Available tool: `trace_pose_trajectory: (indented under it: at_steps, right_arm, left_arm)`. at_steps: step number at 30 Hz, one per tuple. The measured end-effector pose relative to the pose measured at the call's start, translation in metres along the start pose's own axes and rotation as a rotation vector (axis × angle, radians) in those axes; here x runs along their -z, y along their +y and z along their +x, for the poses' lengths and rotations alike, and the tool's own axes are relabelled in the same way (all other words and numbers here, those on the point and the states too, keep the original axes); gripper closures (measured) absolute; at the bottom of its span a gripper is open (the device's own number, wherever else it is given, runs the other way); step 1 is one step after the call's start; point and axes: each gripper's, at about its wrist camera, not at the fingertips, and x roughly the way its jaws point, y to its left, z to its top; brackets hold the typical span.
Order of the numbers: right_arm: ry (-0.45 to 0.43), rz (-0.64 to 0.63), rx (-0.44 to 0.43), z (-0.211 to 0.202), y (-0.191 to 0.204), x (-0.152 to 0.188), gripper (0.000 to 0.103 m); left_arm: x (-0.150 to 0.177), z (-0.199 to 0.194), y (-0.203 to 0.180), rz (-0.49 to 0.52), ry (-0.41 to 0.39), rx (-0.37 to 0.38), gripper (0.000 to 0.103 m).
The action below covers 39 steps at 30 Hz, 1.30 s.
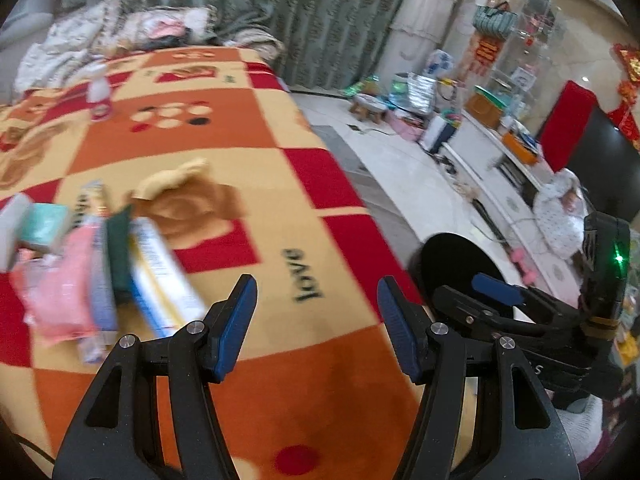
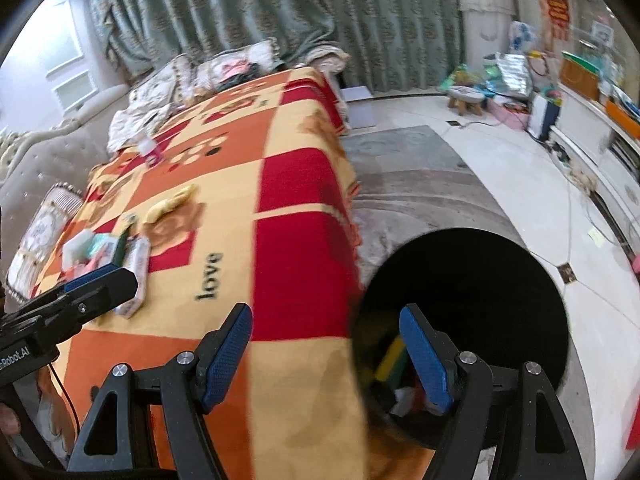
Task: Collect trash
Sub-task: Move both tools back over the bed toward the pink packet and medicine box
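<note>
A pile of trash wrappers and small boxes (image 1: 96,264) lies on the checked blanket (image 1: 248,184) at the left; it also shows in the right wrist view (image 2: 120,256). A yellow crumpled piece (image 1: 172,180) lies behind it. My left gripper (image 1: 316,324) is open and empty over the blanket, right of the pile. My right gripper (image 2: 326,356) is open and empty at the blanket's edge, beside a black trash bin (image 2: 472,300) on the floor. Some trash (image 2: 392,364) lies in the bin. The right gripper (image 1: 520,312) shows at right in the left wrist view.
A small bottle (image 1: 100,96) stands far back on the blanket. Pillows (image 1: 120,28) and green curtains (image 1: 312,16) lie behind. A wooden stool (image 2: 466,100), bags and a white TV cabinet (image 2: 600,144) line the tiled floor at right.
</note>
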Motion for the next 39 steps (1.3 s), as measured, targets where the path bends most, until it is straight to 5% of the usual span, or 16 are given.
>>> trace_pose_trajectory:
  at_steps: [26, 39]
  right_arm:
    - [0.087, -0.268, -0.169, 0.053, 0.18, 0.0, 0.029]
    - [0.137, -0.319, -0.18, 0.092, 0.214, -0.013, 0.029]
  left_arm:
    - [0.041, -0.068, 0.181, -0.209, -0.028, -0.274, 0.042]
    - [0.041, -0.059, 0.203, -0.271, 0.013, -0.2, 0.042]
